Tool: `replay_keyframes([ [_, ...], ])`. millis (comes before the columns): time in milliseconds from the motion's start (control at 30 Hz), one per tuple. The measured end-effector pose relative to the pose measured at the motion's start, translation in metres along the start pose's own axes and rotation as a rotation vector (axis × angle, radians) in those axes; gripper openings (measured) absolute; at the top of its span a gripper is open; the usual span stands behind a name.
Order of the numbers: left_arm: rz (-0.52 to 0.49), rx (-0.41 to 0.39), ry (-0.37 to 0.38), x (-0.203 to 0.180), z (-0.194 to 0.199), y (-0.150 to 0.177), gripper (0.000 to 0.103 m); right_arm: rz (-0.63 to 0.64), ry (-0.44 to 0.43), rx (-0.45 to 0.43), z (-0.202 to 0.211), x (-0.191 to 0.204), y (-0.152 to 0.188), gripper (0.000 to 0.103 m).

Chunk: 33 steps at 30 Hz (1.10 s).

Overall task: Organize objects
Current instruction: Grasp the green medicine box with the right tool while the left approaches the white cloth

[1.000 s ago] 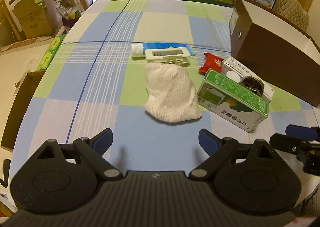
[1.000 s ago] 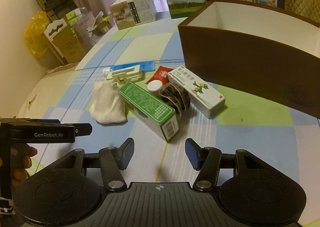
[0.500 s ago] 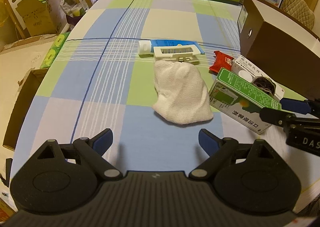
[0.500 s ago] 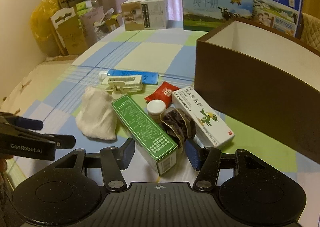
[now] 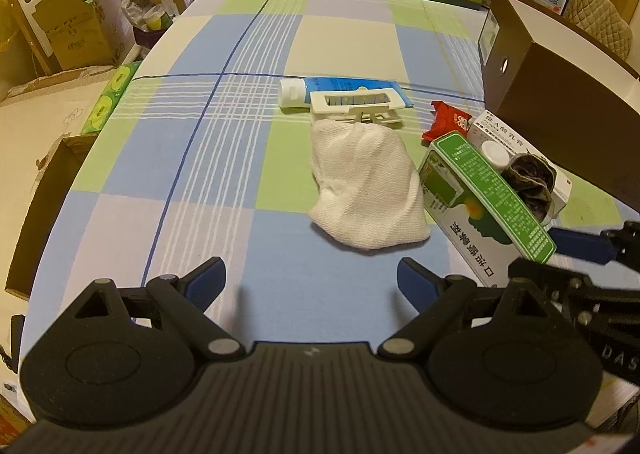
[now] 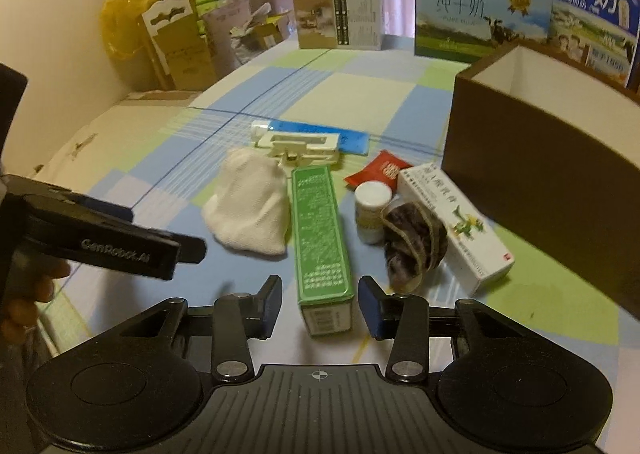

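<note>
Black gripper [image 6: 319, 308] — blue fingertip pads [image 6: 273, 304]

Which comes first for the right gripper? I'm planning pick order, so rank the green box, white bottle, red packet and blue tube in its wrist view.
1. Green box, between the fingers.
2. White bottle, just right.
3. Red packet, behind the bottle.
4. Blue tube, farthest back.
</note>
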<state>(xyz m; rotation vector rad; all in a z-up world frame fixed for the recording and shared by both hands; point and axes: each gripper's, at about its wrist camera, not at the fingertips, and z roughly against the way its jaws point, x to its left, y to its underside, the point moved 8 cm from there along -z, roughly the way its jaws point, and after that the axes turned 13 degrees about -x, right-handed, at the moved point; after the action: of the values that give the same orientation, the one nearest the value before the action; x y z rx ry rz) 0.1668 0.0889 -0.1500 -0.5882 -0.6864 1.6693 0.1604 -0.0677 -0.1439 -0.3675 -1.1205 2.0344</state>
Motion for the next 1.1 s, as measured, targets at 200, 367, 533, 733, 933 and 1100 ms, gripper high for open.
replay_keyframes([
  [200,0.002,0.002,0.0,0.0,-0.001,0.0,0.091,0.019,0.007,0.007,-0.011,0.0,-0.004,0.041],
  [367,-0.005,0.004,-0.001,0.0,-0.002,0.001,0.091,0.033,0.014,0.013,-0.022,0.004,-0.001,0.039],
  [533,-0.001,0.01,-0.003,0.001,-0.005,0.002,0.091,0.05,0.039,0.003,-0.024,0.006,0.001,0.027],
  [733,0.0,-0.007,0.004,-0.002,-0.01,-0.002,0.091,0.013,0.11,-0.003,-0.022,-0.002,0.002,0.027],
  [933,0.016,-0.063,0.03,-0.011,-0.02,-0.016,0.091,-0.021,0.16,-0.022,-0.023,-0.011,-0.001,0.027],
  [1100,0.048,-0.077,0.054,-0.016,-0.029,-0.022,0.091,-0.041,0.181,-0.037,-0.029,-0.018,-0.008,0.027],
])
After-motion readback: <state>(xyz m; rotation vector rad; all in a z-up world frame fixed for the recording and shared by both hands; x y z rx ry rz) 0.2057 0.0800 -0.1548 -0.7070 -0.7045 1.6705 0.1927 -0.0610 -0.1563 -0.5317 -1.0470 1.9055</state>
